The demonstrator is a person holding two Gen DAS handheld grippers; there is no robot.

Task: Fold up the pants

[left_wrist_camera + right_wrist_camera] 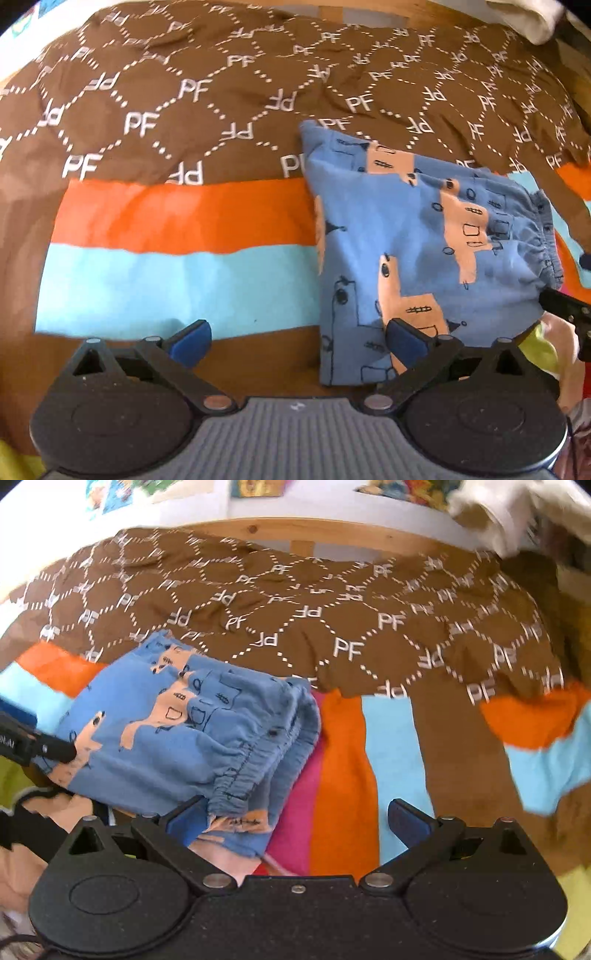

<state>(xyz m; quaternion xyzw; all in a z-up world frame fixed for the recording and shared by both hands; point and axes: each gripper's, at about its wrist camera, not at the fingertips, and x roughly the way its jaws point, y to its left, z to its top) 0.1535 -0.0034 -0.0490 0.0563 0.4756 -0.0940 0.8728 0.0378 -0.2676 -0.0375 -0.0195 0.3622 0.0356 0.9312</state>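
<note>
Left wrist view: left gripper jaws spread wide, nothing between the pads; bare brown, turquoise and orange bedspread shows in the gap. The blue printed pants lie folded into a compact, roughly rectangular packet ahead and to the right of the jaws, the near edge passing behind the right-hand pad; whether that pad touches the cloth cannot be told. The elastic waistband sits at the packet's far right, where the tip of the other gripper enters. Right wrist view: right gripper jaws also apart, not clamped; the pants lie ahead-left, the gathered waistband stacked in several layers, its near corner just inside the left-hand pad but not pinched. Judgement: folding looks essentially done, both tools released; only tidying or setting aside seems left. Only this view shows the layered waistband edge, the wooden bed frame and the pink stripe; only the left view shows the packet's straight folded left edge.
</note>
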